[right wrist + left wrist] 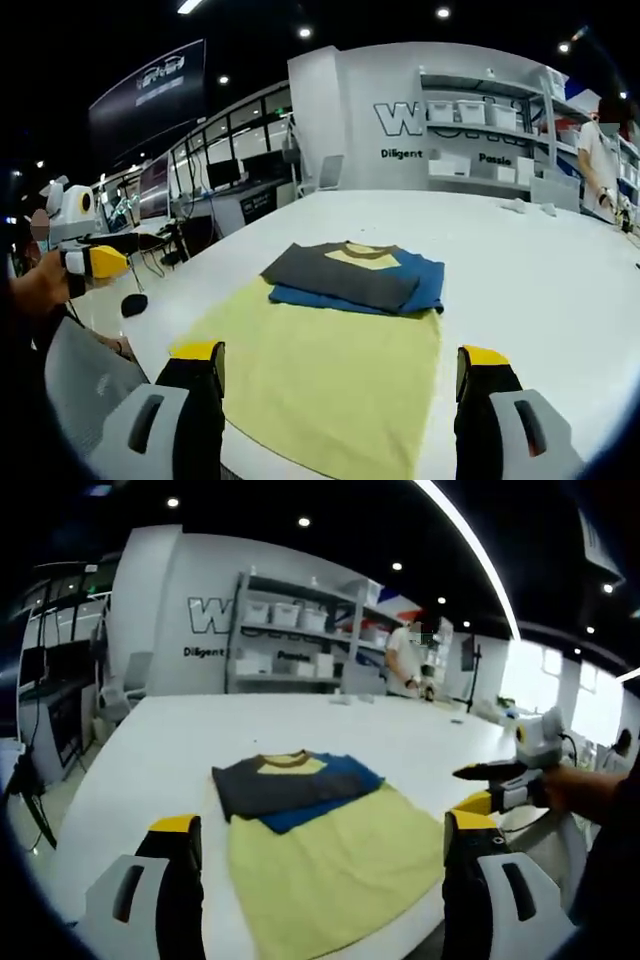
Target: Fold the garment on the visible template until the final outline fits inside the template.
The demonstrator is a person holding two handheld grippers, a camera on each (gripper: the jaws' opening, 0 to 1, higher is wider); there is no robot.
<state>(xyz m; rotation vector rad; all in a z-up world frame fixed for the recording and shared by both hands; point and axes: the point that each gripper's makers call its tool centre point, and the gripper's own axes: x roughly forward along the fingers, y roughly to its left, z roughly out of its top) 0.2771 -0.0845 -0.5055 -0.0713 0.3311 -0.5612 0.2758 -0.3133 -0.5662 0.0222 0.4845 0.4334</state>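
A yellow T-shirt (pixel 340 865) lies flat on the white table (pixel 160 750). Its dark grey sleeve (pixel 270 785) and blue sleeve (pixel 345 780) are folded in across the chest, below a brown collar (pixel 287 760). My left gripper (pixel 322 825) hovers open above the shirt's lower half, holding nothing. My right gripper (pixel 340 352) is also open and empty over the yellow hem area (pixel 330 380), with the folded sleeves (pixel 350 278) beyond it. The right gripper (pixel 478 786) shows at the shirt's right side, held by a hand. The left gripper (pixel 100 262) shows off the table's left edge.
Shelves with white bins (pixel 290 615) stand against the back wall. A person (pixel 405 660) stands at the table's far end, near small items (pixel 525 206). Desks with monitors (pixel 215 180) line the room to one side. The table's near edge (pixel 90 880) is close.
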